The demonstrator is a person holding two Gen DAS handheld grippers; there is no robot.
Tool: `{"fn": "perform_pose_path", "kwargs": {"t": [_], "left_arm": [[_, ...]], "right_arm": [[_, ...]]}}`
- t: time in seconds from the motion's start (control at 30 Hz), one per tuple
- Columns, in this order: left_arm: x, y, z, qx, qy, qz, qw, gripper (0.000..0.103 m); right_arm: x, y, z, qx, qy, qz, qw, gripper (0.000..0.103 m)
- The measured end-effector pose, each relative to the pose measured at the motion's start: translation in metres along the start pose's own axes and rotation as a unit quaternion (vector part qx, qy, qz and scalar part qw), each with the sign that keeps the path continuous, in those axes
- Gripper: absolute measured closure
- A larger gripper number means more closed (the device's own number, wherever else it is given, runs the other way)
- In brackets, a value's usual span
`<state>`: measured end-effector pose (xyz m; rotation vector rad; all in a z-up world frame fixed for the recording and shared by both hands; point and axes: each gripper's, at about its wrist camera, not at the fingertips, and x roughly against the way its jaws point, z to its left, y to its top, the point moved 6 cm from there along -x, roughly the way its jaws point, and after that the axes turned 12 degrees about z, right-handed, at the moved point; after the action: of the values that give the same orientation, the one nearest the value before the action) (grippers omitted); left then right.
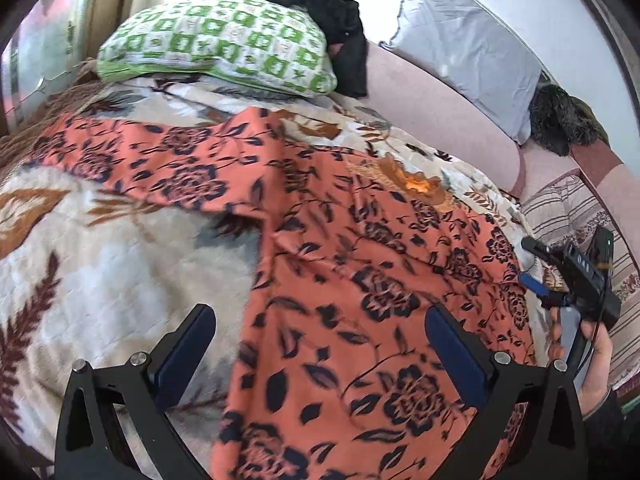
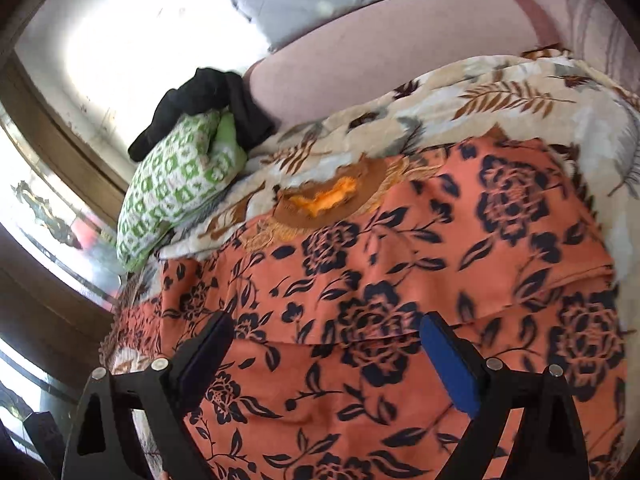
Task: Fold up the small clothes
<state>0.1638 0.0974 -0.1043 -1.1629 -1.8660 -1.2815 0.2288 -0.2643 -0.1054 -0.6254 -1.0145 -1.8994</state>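
The orange floral garment (image 1: 360, 280) lies spread flat on the bed (image 1: 100, 264), over a cream leaf-print blanket; 1 sleeve (image 1: 132, 160) reaches toward the bed's left edge, and its embroidered neckline (image 1: 416, 184) points toward the head of the bed, where the green-checked pillow (image 1: 224, 44) sits.

It looks like thin woven cloth: light, limp, easily creased, and liable to drag or bunch on the fleecy blanket rather than slide. It probably needs pinching at hems or corners, not mid-panel, where the fingers would gather both layers.

The left gripper (image 1: 320, 344) hovers above the lower body with its fingers spread wide, nothing between them. The right gripper (image 2: 326, 354) is likewise spread over the torso near a fold line, gripping nothing. The sleeve end and the shoulder seam look like sensible holds for a first fold inward.
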Motion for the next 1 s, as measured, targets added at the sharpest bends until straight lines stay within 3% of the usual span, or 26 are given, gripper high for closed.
{"fn": "perform_pose_path", "kwargs": {"t": [0.17, 0.27, 0.33, 0.4, 0.43, 0.47, 0.5, 0.57, 0.67, 0.73, 0.8, 0.9, 1.0], "left_arm": [[-0.071, 0.073, -0.051, 0.006, -0.077, 0.07, 0.9945, 0.0], [-0.125, 0.105, -0.059, 0.021, -0.063, 0.117, 0.991, 0.001], [-0.154, 0.116, -0.057, 0.03, -0.042, 0.137, 0.9892, 0.012], [-0.175, 0.115, -0.048, 0.048, -0.014, 0.163, 0.9853, 0.05], [-0.175, 0.115, -0.046, 0.05, 0.0, 0.155, 0.9867, 0.055], [-0.173, 0.116, -0.047, 0.044, 0.01, 0.147, 0.9881, 0.072], [-0.173, 0.117, -0.048, 0.038, 0.02, 0.148, 0.9881, 0.098], [-0.161, 0.12, -0.052, 0.043, 0.018, 0.126, 0.9909, 0.099], [-0.114, 0.12, -0.071, 0.006, 0.039, 0.036, 0.9986, 0.099], [-0.096, 0.109, -0.076, -0.009, 0.053, 0.002, 0.9985, 0.099], [-0.106, 0.097, -0.066, 0.003, 0.068, 0.015, 0.9976, 0.098], [-0.143, 0.086, -0.032, 0.039, 0.09, 0.084, 0.9916, 0.096], [-0.139, 0.084, -0.027, 0.042, 0.077, 0.072, 0.9935, 0.094]], "right_arm": [[0.022, -0.019, -0.034, -0.035, 0.038, -0.006, 0.999, 0.007], [0.028, -0.039, -0.054, -0.046, 0.053, -0.011, 0.997, 0.007], [0.03, -0.044, -0.065, -0.052, 0.06, -0.011, 0.997, 0.007], [0.031, -0.043, -0.072, -0.054, 0.065, -0.013, 0.996, 0.007], [0.033, -0.041, -0.075, -0.057, 0.068, -0.019, 0.996, 0.007], [0.034, -0.039, -0.079, -0.06, 0.07, -0.023, 0.996, 0.007], [0.034, -0.038, -0.082, -0.063, 0.071, -0.025, 0.995, 0.007], [0.032, -0.037, -0.088, -0.07, 0.071, -0.025, 0.995, 0.007], [0.03, -0.039, -0.096, -0.085, 0.071, -0.023, 0.994, 0.007], [0.033, -0.038, -0.099, -0.086, 0.063, -0.03, 0.994, 0.007], [0.035, -0.037, -0.1, -0.089, 0.059, -0.039, 0.994, 0.007], [0.032, -0.036, -0.1, -0.093, 0.054, -0.033, 0.994, 0.007], [0.043, -0.025, -0.093, -0.092, 0.063, -0.044, 0.993, 0.007]]}}
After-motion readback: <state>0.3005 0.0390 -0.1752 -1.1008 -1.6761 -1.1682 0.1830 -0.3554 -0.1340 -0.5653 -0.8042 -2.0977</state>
